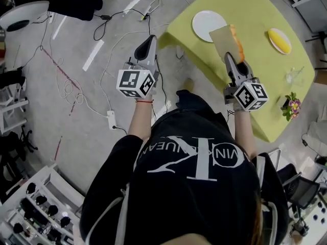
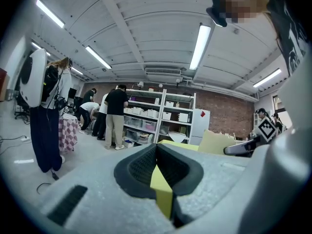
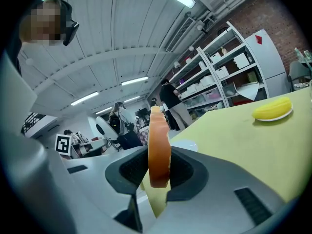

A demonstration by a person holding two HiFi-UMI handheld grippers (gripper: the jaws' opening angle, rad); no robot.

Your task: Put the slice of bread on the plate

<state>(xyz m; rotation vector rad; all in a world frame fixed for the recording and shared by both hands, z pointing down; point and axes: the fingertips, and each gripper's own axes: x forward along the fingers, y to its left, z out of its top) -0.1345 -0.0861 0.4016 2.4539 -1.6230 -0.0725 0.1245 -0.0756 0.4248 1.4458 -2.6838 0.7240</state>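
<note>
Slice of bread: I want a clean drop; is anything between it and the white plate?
Nothing visible does. The slice of bread, held on edge in the right gripper, is at the rim of the empty white plate in the head view; only bare table surrounds it.

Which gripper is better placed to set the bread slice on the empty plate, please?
Right. The right gripper clamps the bread slice above the table, beside the empty plate. The left gripper is shut on nothing, out over the floor beside the table.
</note>
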